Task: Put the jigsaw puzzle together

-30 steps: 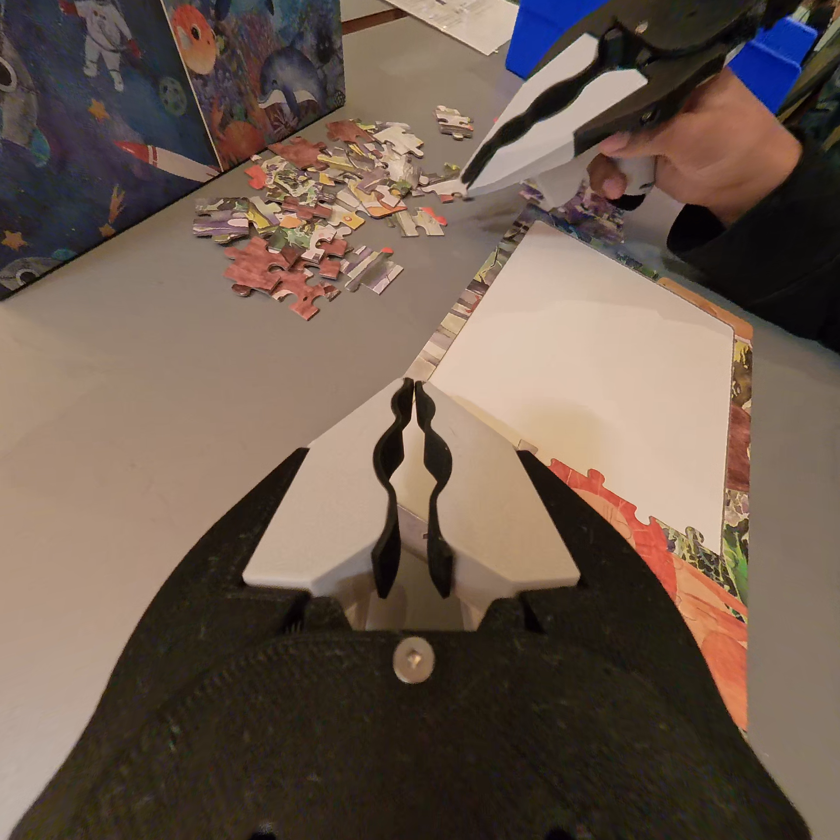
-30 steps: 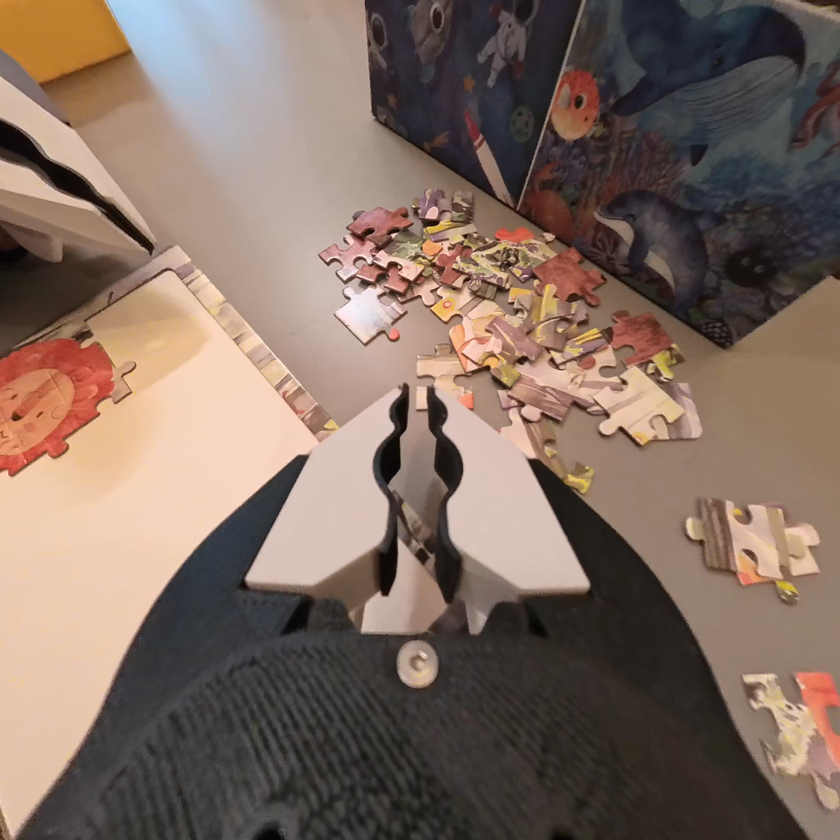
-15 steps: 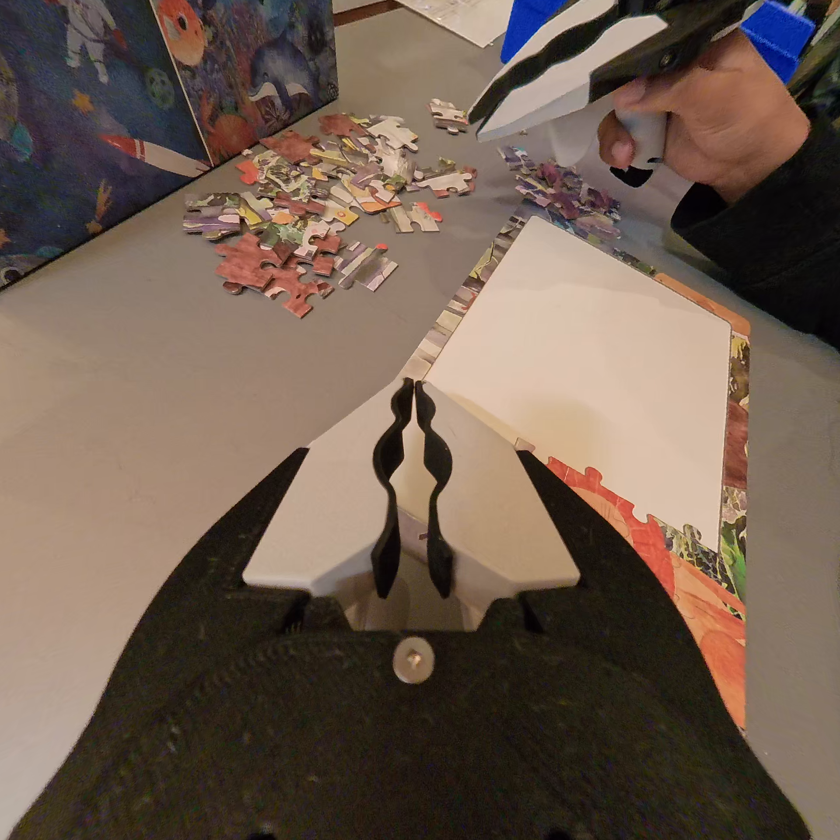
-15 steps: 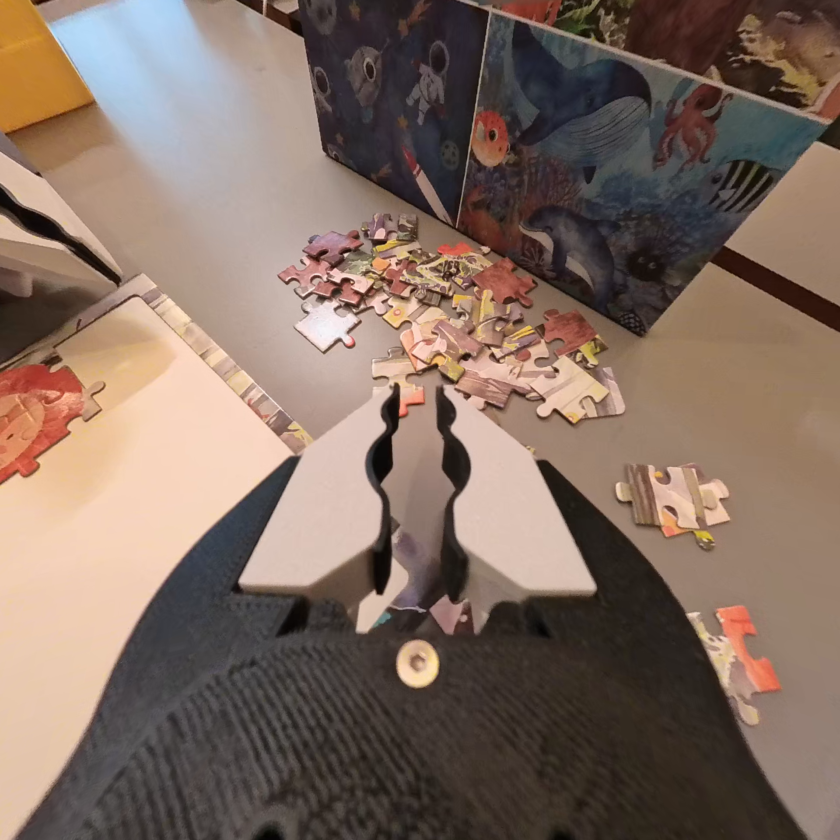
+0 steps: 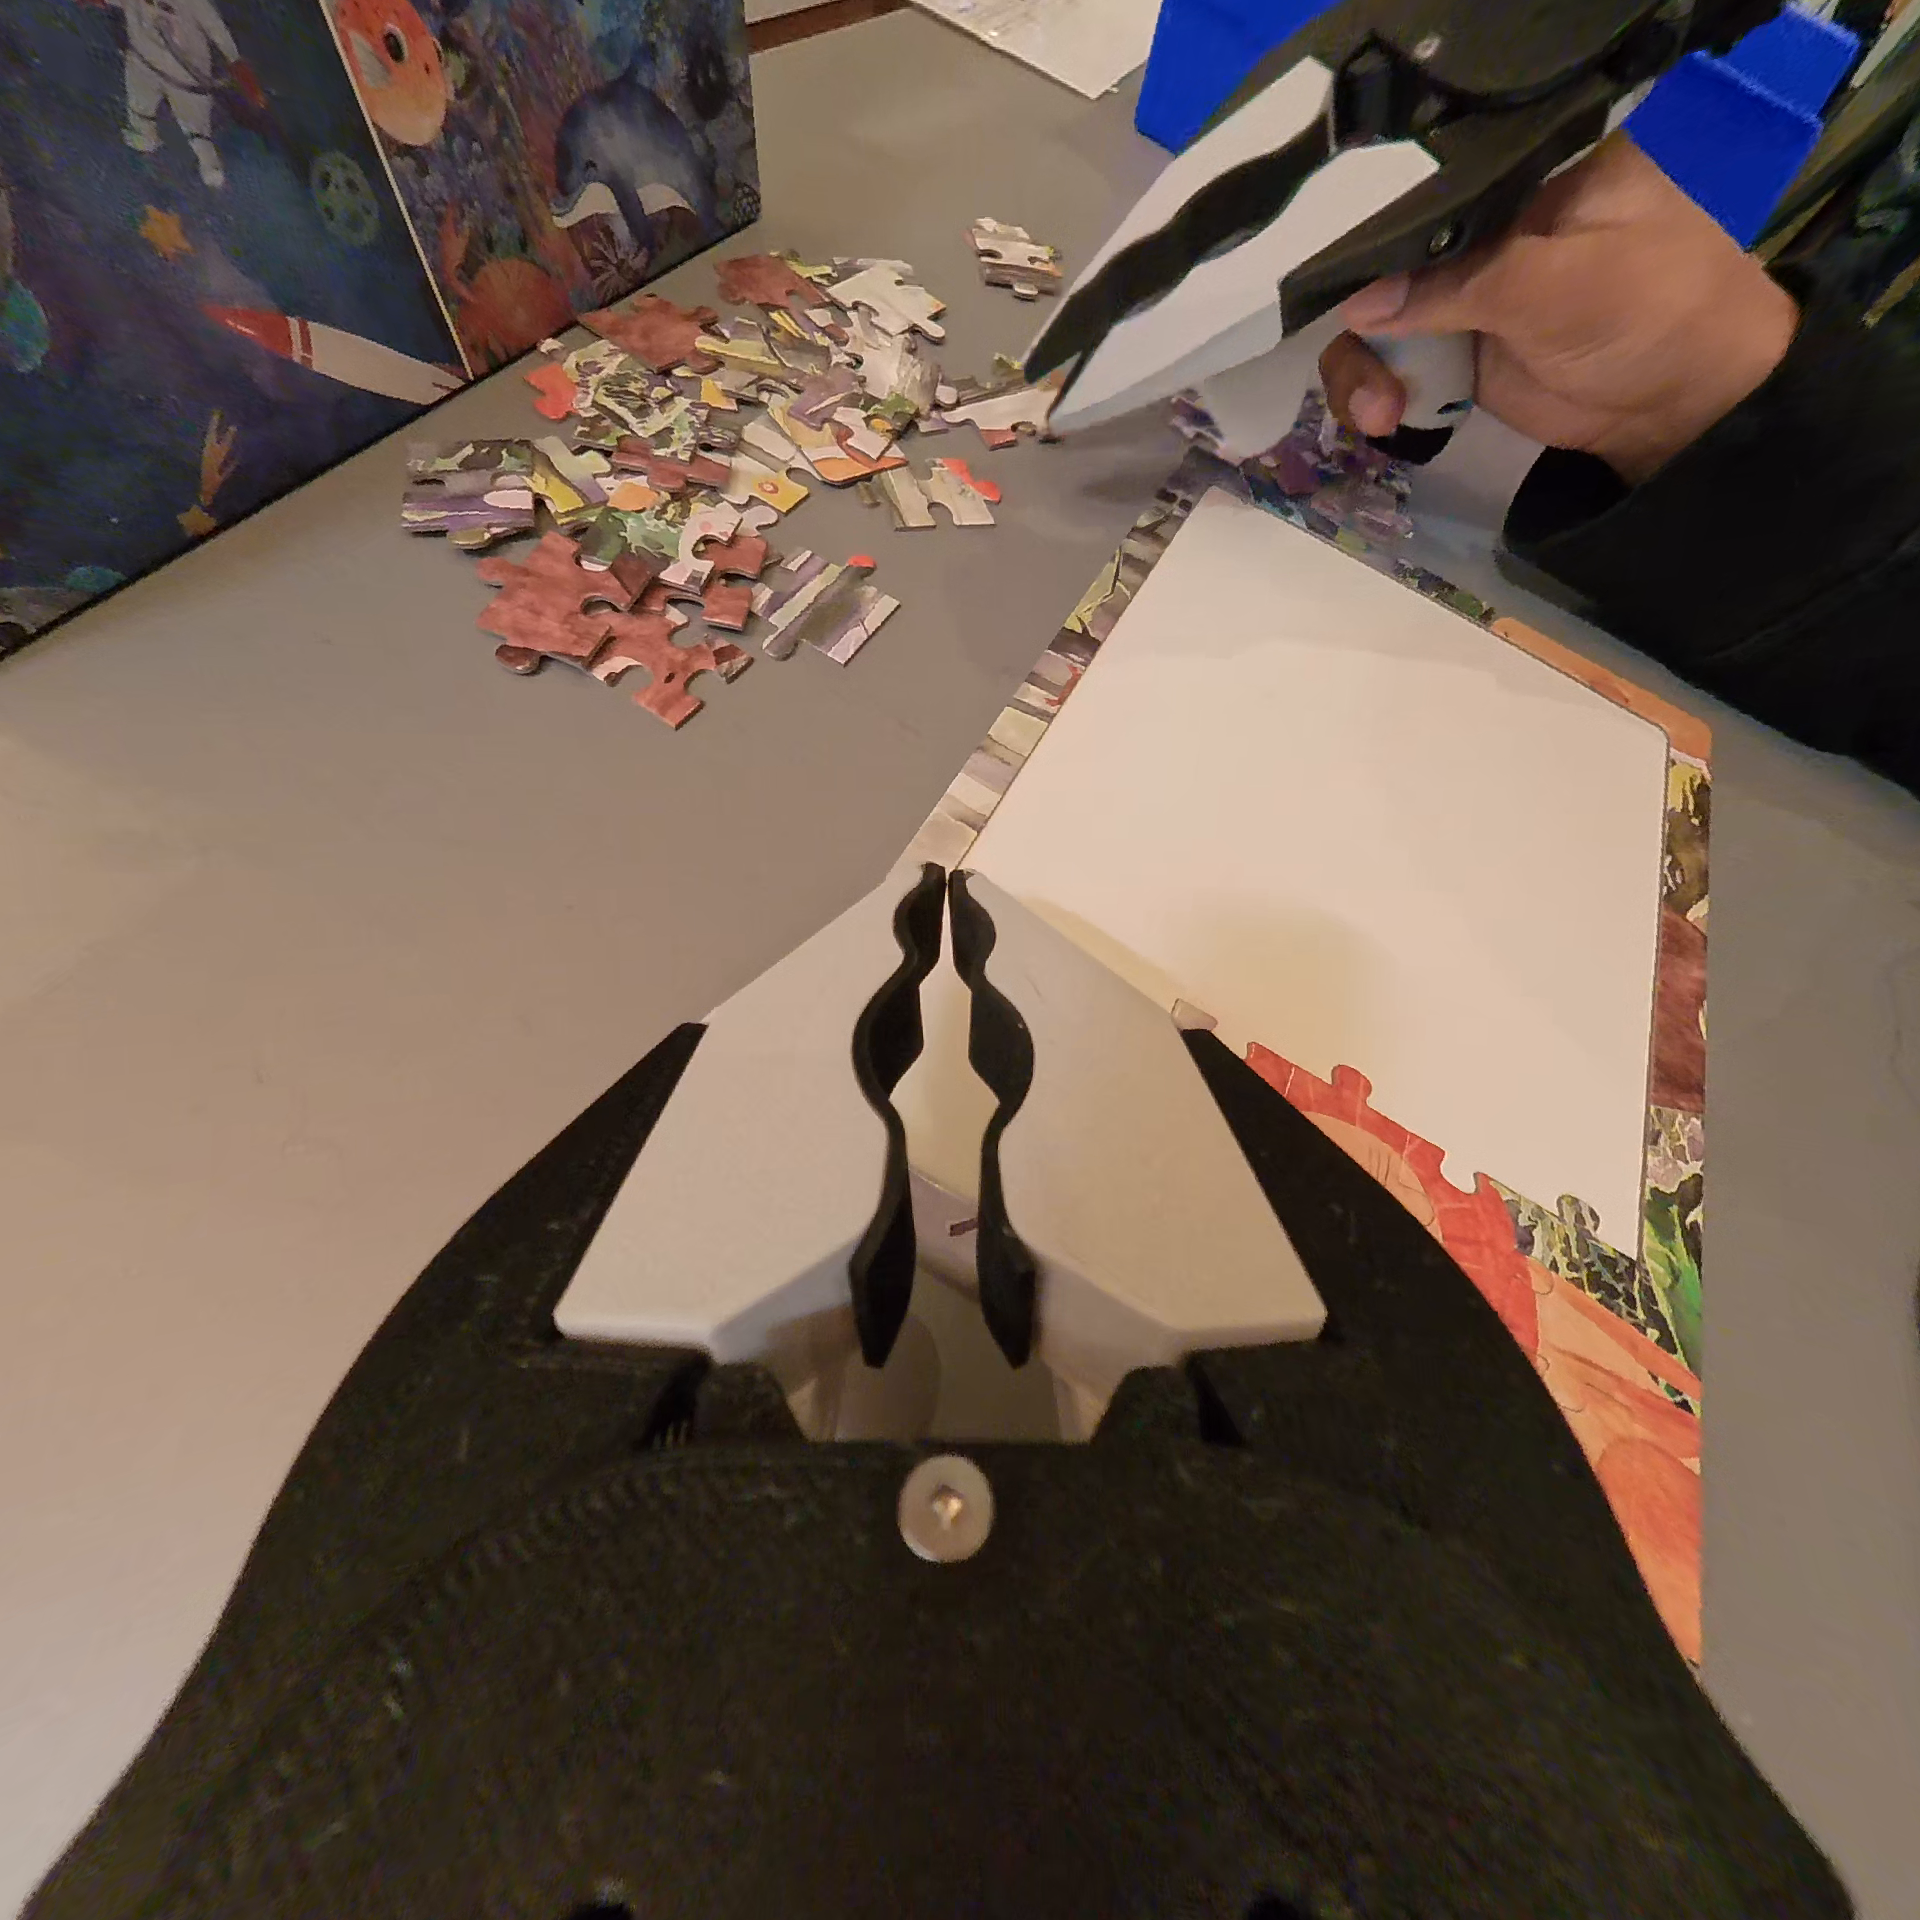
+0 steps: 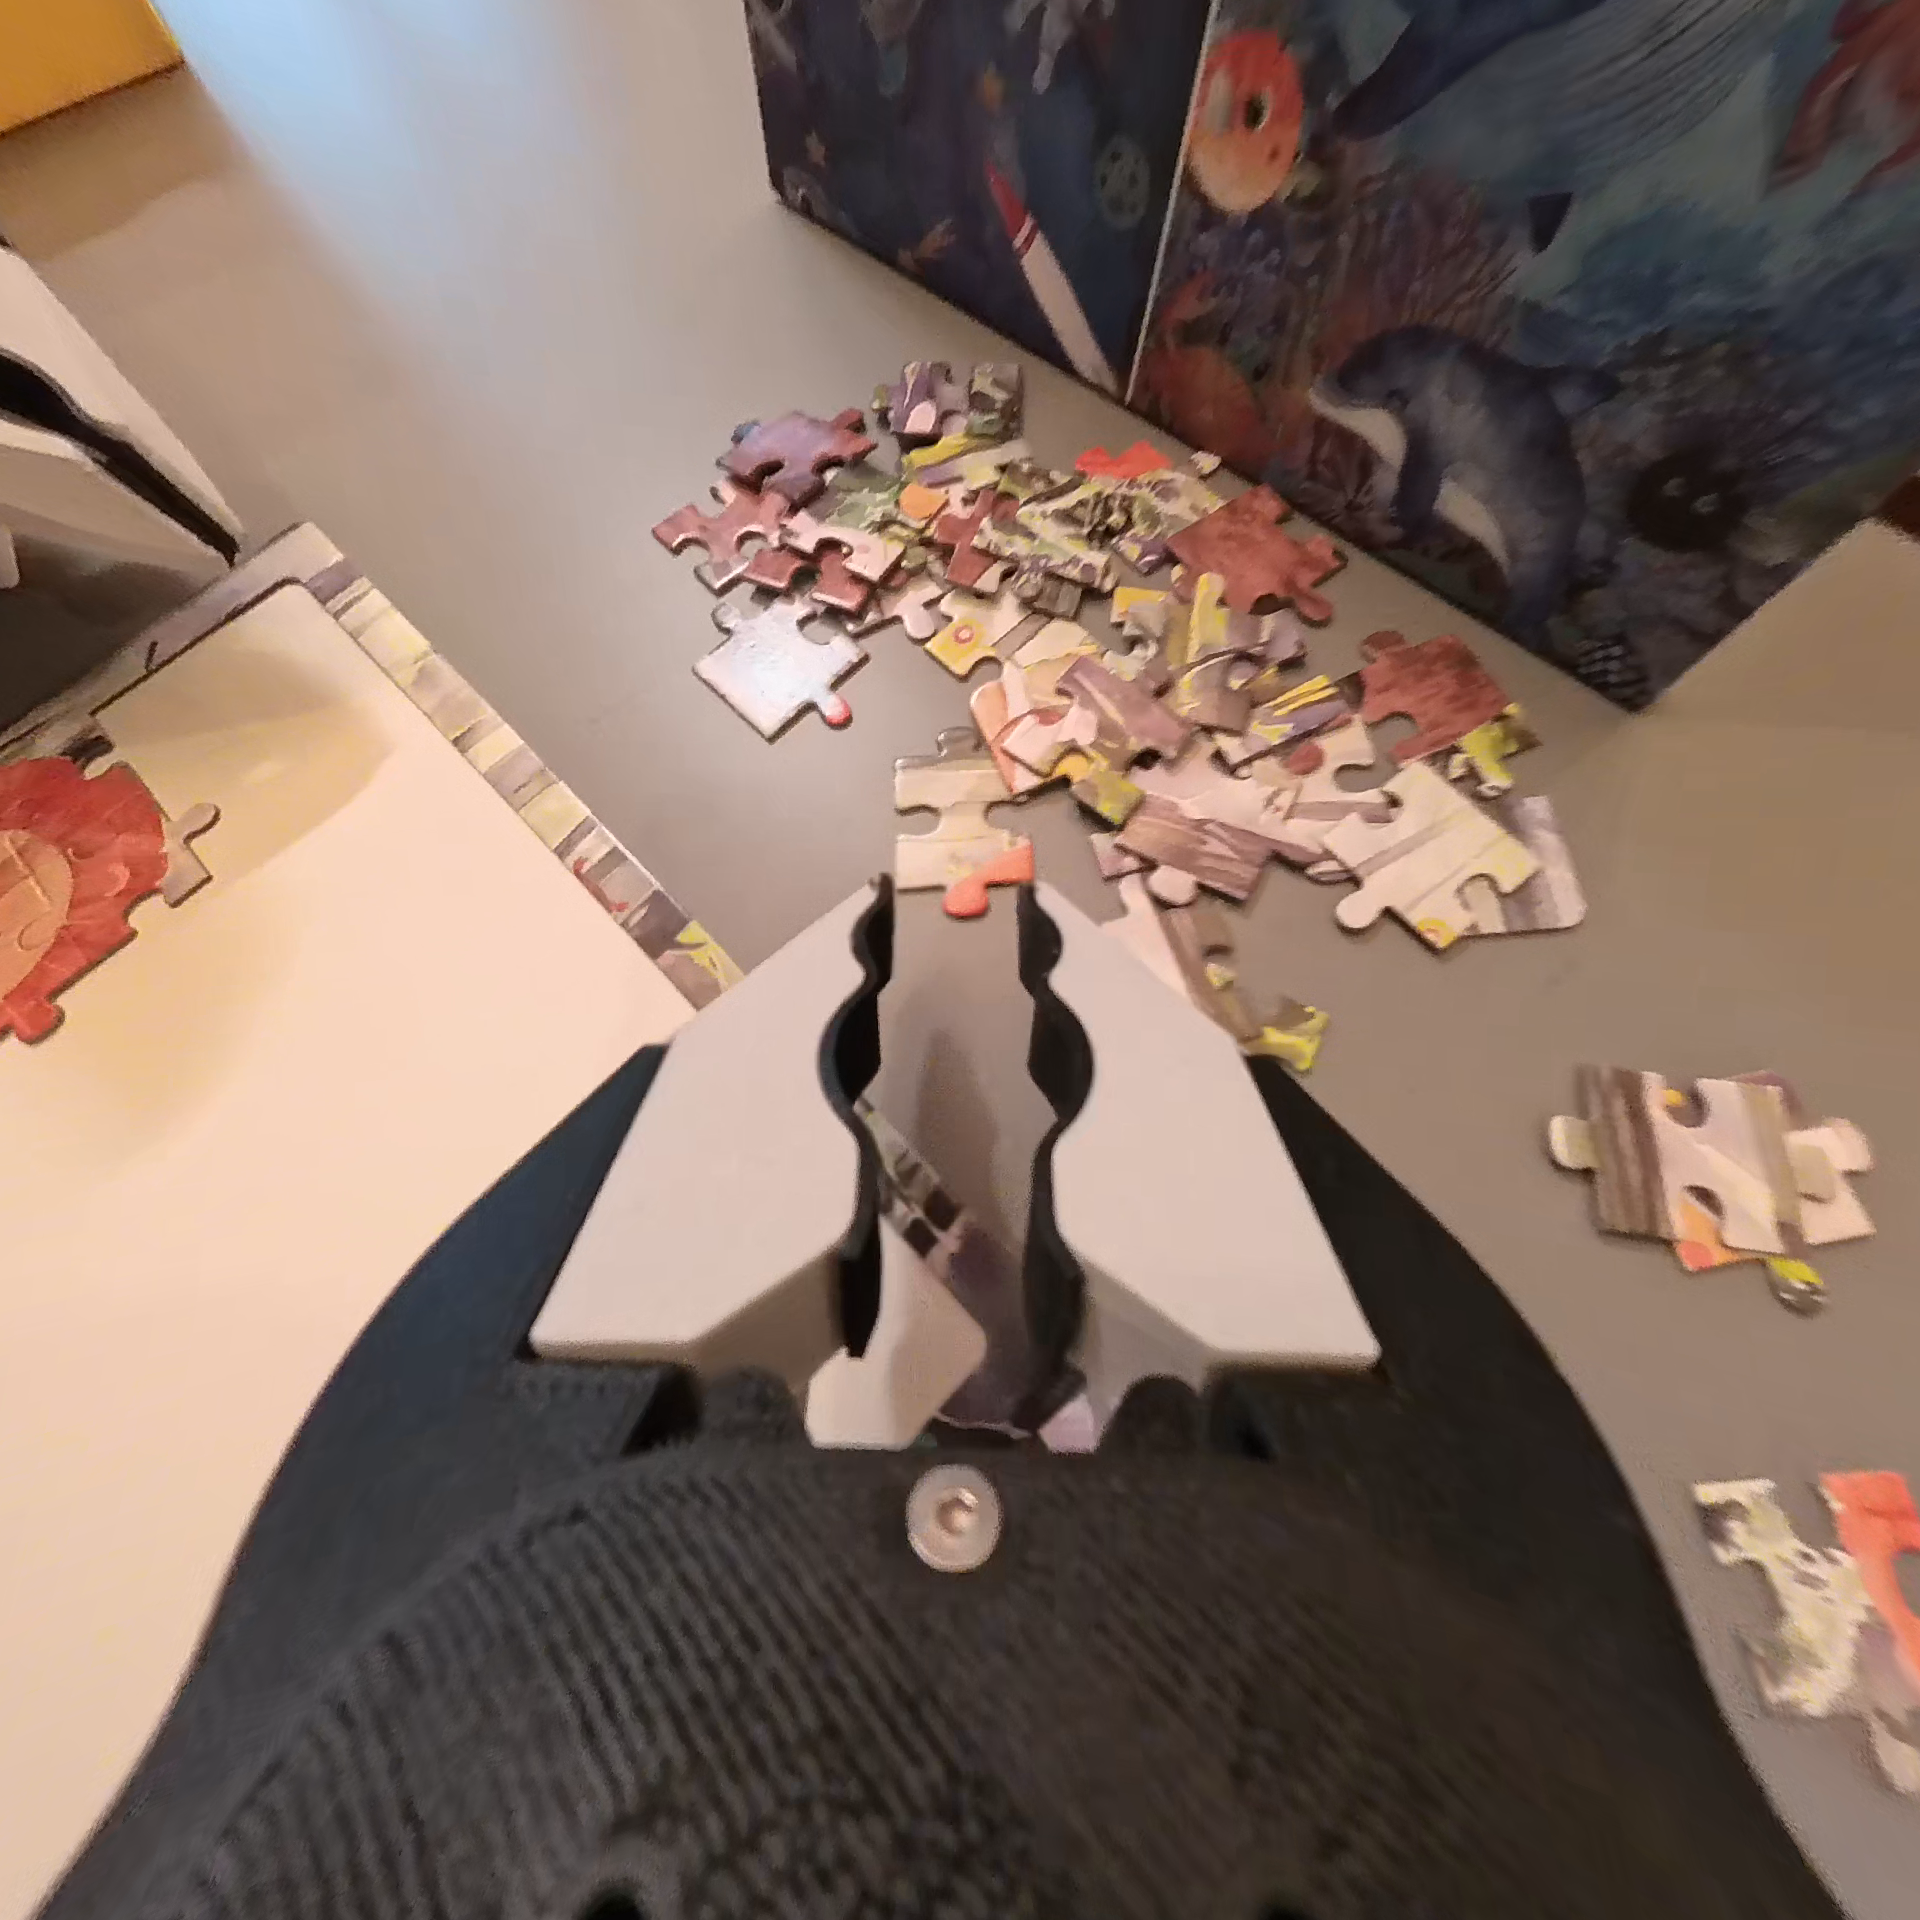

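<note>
The puzzle board (image 5: 1351, 831) has a white inside and a printed frame; it also shows in the right wrist view (image 6: 312, 1039). A joined red-orange lion patch (image 6: 62, 904) lies in one corner, also seen in the left wrist view (image 5: 1455, 1226). A pile of loose pieces (image 6: 1122, 675) lies on the grey table beside the board, and shows in the left wrist view (image 5: 707, 447). My right gripper (image 6: 956, 899) is open and empty, tips low at the pile's near edge, just short of a pale piece with a red tab (image 6: 961, 831). My left gripper (image 5: 940, 878) is shut and empty over the board's corner.
Two illustrated boxes (image 6: 1455, 260) stand behind the pile, also in the left wrist view (image 5: 208, 260). Stray joined pieces (image 6: 1704, 1174) lie to the right. A blue bin (image 5: 1714, 114) and a paper sheet (image 5: 1039, 31) lie at the back. A hand (image 5: 1558, 312) holds the right gripper (image 5: 1049, 384). Left tips to right tips: about 20 centimeters.
My right gripper rose from the pile, then came back down to its near edge, and its jaws opened wider. My left gripper has stayed shut in place.
</note>
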`<action>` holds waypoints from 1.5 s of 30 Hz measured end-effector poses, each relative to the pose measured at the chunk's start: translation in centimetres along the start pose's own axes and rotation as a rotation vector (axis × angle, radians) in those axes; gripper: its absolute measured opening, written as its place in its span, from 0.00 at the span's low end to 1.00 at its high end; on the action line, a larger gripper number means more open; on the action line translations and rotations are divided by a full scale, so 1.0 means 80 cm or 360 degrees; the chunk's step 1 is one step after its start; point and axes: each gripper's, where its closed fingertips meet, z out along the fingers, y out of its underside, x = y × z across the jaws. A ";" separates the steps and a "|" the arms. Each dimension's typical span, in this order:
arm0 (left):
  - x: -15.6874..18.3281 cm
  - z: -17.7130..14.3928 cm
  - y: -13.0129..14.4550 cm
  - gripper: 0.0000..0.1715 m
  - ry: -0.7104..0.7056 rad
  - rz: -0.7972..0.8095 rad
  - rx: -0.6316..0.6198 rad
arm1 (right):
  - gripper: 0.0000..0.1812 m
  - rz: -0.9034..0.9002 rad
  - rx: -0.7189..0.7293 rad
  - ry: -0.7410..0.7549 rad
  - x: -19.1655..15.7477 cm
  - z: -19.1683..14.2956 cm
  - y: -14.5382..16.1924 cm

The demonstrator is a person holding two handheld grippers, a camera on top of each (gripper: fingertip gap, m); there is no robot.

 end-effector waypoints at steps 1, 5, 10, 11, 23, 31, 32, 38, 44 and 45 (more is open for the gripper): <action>0.000 0.000 0.000 0.00 0.0001 0.0000 0.0001 | 0.15 0.0005 -0.0033 -0.0020 -0.004 0.005 0.005; 0.001 0.001 0.001 0.00 0.0009 -0.0004 -0.0006 | 0.24 0.0043 -0.0115 -0.0082 -0.017 0.022 0.016; 0.003 0.002 0.001 0.00 0.0006 0.0011 -0.0013 | 0.26 0.0123 -0.0101 -0.0203 -0.033 0.025 0.013; 0.003 0.002 0.001 0.00 0.0003 0.0013 -0.0014 | 0.25 0.0142 -0.0102 -0.0284 -0.044 0.024 0.012; 0.006 0.004 0.001 0.00 0.0009 0.0029 -0.0020 | 0.34 0.0177 0.0012 -0.0246 -0.034 0.030 -0.008; 0.009 0.005 0.001 0.00 0.0002 0.0058 -0.0030 | 0.26 0.0241 -0.0071 -0.0625 -0.089 0.025 -0.005; 0.009 0.004 0.001 0.00 0.0005 0.0056 -0.0026 | 0.26 0.0264 -0.0023 -0.0646 -0.089 0.023 -0.012; 0.011 0.002 -0.002 0.00 0.0006 0.0060 -0.0011 | 0.26 0.0169 0.0065 -0.0366 -0.041 0.016 -0.018; 0.012 0.004 0.000 0.00 0.0000 0.0080 -0.0028 | 0.31 -0.0046 -0.0064 -0.0323 -0.050 0.033 -0.007; 0.012 0.004 0.000 0.00 -0.0001 0.0081 -0.0029 | 0.33 -0.0146 -0.0081 -0.0303 -0.049 0.035 -0.008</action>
